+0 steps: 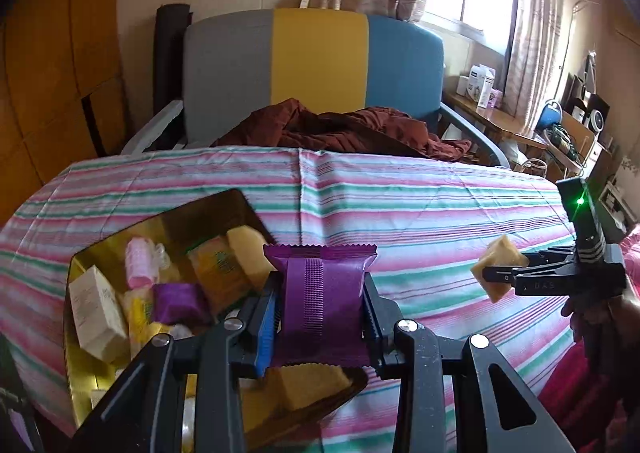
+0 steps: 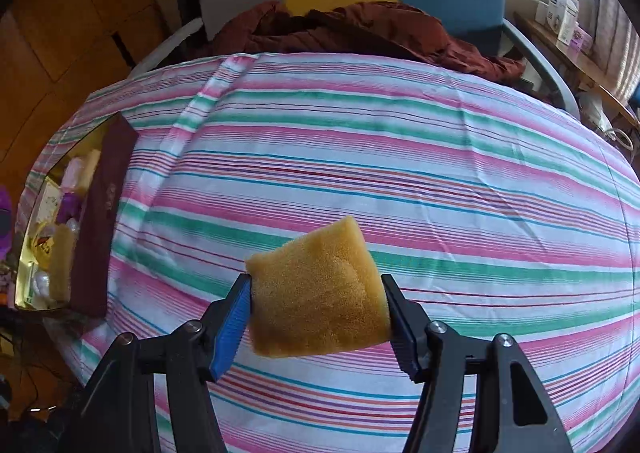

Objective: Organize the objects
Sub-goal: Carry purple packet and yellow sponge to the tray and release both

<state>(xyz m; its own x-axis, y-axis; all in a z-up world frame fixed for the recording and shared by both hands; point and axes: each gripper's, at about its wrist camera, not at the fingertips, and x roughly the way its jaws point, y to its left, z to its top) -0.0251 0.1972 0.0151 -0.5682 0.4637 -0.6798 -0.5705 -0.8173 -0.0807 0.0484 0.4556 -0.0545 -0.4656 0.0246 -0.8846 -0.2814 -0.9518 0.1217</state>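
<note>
Showing purple packet (image 1: 324, 305) clamped in left fingers: left view only; right fingers grip sponge (image 2: 320, 301), both views.

Both wrist views look down, close, sharing the striped tablecloth (image 1: 420, 189).

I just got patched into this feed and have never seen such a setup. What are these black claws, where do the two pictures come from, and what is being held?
No robot arm: a person holds a two-finger gripper in each hand, each with a camera looking along its fingers. In the left view, the left gripper is shut on a purple snack packet above a gold tray of soaps, sponges and packets. The right gripper shows at the right there. In the right view it clamps a yellow sponge over the striped bedsheet.
</note>
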